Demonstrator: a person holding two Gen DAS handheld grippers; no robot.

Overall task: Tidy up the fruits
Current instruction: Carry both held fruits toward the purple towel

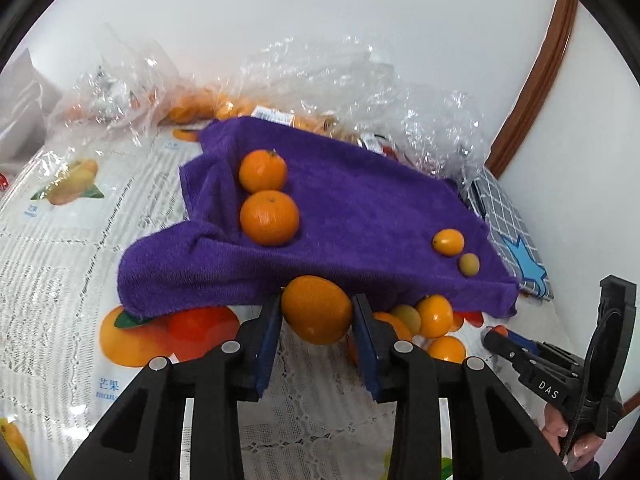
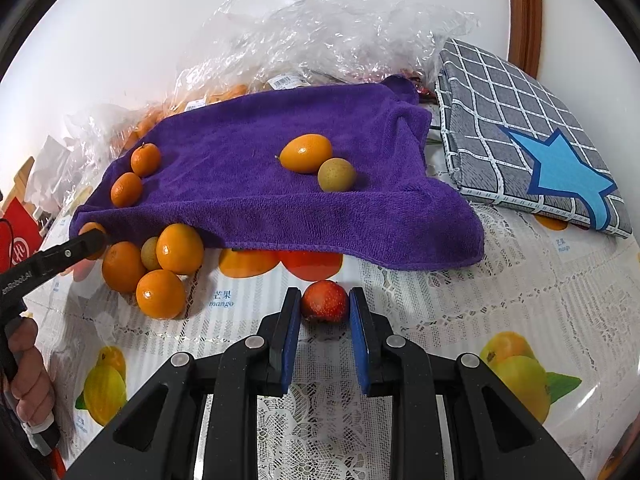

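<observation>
My left claw (image 1: pixel 316 312) clamps a smooth orange (image 1: pixel 316 309); my right claw (image 2: pixel 325 308) brackets a red fruit (image 2: pixel 324 301) (dimpled skin), contact unclear.

A folded grey checked cloth (image 2: pixel 520 120) with a blue star lies beside crumpled clear plastic bags (image 2: pixel 340 28) on the fruit-printed surface (image 2: pixel 500 292)

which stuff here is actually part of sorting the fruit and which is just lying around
Part of the job:
- left tool shut on an orange
- right tool around a red fruit
- loose fruit pile
- purple towel

Lying about:
- plastic bags
- checked cloth
</observation>
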